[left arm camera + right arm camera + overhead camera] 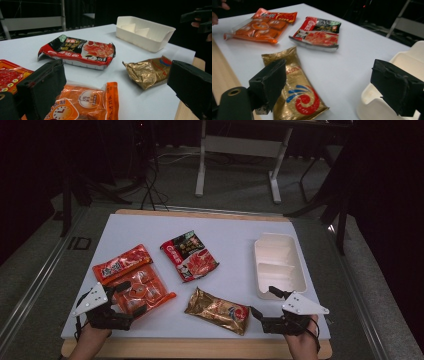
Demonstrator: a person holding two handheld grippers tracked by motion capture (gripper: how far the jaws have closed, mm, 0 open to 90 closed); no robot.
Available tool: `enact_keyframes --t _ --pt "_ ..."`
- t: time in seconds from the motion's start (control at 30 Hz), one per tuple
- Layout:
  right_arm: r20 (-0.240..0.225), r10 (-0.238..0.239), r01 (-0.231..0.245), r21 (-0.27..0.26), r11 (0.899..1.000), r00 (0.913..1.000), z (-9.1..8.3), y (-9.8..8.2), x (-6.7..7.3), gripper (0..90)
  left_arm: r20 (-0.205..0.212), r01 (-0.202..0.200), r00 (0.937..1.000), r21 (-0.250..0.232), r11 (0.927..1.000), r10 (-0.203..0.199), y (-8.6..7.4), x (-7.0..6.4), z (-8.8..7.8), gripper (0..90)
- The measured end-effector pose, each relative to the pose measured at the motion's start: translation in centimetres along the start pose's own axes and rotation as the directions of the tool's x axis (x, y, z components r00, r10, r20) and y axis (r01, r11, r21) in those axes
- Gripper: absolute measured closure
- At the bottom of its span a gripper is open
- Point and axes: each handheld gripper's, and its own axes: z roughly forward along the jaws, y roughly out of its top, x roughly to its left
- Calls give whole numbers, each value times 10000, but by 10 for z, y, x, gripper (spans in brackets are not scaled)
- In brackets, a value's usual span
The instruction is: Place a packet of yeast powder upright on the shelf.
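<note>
Four snack packets lie on the white table (230, 235): an orange-red packet (121, 264), a clear orange packet (145, 290) (85, 100) (258, 28), a red and black packet (189, 256) (80, 51) (318, 33) and a gold packet (217, 311) (147, 71) (295, 92). My left gripper (129, 299) (117, 72) is open, its jaws spread over the near end of the clear orange packet without pressing it. My right gripper (263, 301) (332, 75) is open too, between the gold packet and a white divided tray (280, 265) (404, 62), and holds nothing.
The empty tray (145, 33) stands at the table's right side. A wooden strip (200, 347) runs along the near table edge under both hands. Beyond the far edge are table legs (201, 165) and cables on a dark floor. Bare white surface lies behind the packets.
</note>
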Motion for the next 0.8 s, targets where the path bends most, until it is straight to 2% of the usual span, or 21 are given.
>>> enact_keyframes --t 0.1,0.17,0.2,0.23,0.3,0.37,0.4,0.43,0.5,0.63,0.7,0.8 --pt "-170 32 -31 54 10000 9999 1 1 1 129 30 122 9999 53 9999 -122 0 -1 0 30" --pt "-109 -206 208 188 9996 9997 0 0 3 124 200 446 9988 -41 9990 -445 3 -2 -2 29" --pt "-109 -206 208 188 9996 9997 0 0 3 124 200 446 9988 -41 9990 -445 3 -2 -2 29" --pt "-41 -268 268 211 9994 9996 -2 -1 2 120 150 709 9974 98 9974 -711 5 -2 -2 29" --pt "42 -387 386 217 9990 9992 -3 -2 2 117 57 853 9963 226 9961 -854 6 -3 -2 27" --pt "3 -445 445 184 9988 9990 -3 -1 1 117 57 853 9963 226 9961 -854 6 -3 -2 27" --pt "170 -672 671 89 9977 9976 -4 -1 2 114 -168 841 9964 386 9957 -835 8 -5 -2 27" --pt "161 -683 680 147 9976 9975 -4 -1 1 114 -81 892 9960 372 9953 -890 8 -5 -2 27" --pt "101 -558 555 270 9981 9984 -3 -1 1 114 -258 820 9964 405 9958 -810 9 -5 -2 21" --pt "169 -332 326 356 9988 9993 -4 0 1 115 -250 699 9973 592 9958 -685 9 -5 -1 21" --pt "87 -34 31 263 9996 10000 -7 2 1 119 -251 549 9983 694 9961 -532 9 -6 -1 21" --pt "154 62 -65 146 9999 9999 -11 5 2 112 -216 479 9987 788 9957 -463 8 -7 -1 21"
